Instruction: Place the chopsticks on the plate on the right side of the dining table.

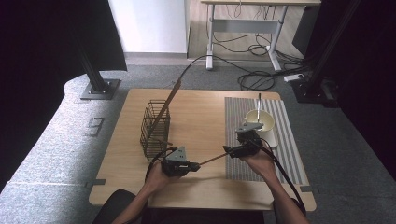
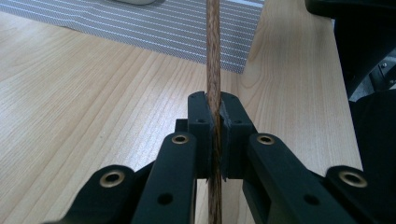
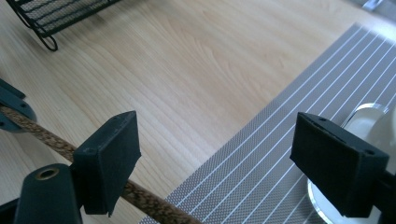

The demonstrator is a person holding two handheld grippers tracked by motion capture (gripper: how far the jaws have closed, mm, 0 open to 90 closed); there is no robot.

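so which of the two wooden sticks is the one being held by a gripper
The wooden stick lying level over the table, clamped in the left gripper. The other stick stands slanted in the wire basket, untouched.

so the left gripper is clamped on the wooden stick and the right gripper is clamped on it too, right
Not quite. The left gripper is indeed shut on the wooden stick, but the right gripper is open: the right gripper view shows its jaws standing wide apart, with the stick passing behind the left-hand jaw rather than pinched between the two.
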